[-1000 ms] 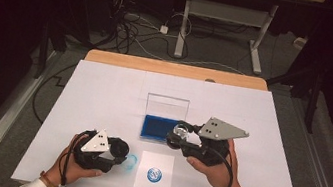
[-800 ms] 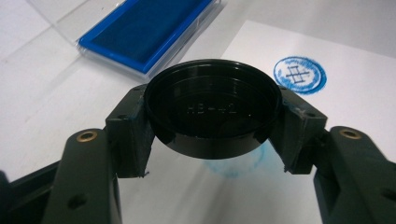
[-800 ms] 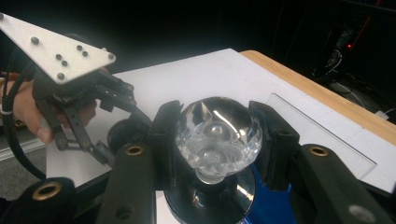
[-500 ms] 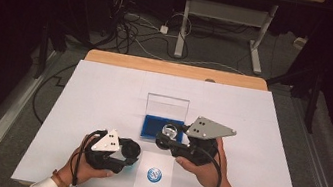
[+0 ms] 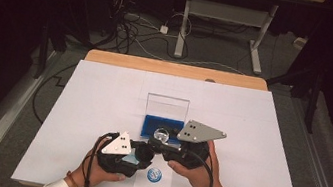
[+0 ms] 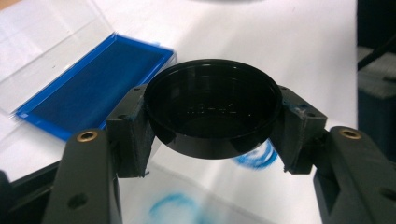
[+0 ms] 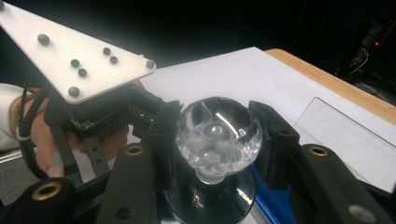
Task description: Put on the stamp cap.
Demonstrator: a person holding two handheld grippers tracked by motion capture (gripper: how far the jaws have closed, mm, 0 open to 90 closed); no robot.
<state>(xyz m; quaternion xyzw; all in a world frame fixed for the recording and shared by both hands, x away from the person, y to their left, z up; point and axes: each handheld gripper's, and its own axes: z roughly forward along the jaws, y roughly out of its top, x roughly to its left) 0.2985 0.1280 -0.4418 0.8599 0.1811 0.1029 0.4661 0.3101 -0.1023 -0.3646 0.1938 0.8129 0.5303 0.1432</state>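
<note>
Both tongs are shut on something. One, the left gripper, squeezes a round black cap by its sides, open side up. Its partner, the right gripper, pinches a clear glass ball above a shiny black base. They meet near the blue case on the white table, probably so the ball can go into the cap.

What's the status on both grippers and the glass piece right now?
Left gripper shut on black round cap. Right gripper shut on faceted glass knob. Both meet just in front of open blue case. Nothing between them.
</note>
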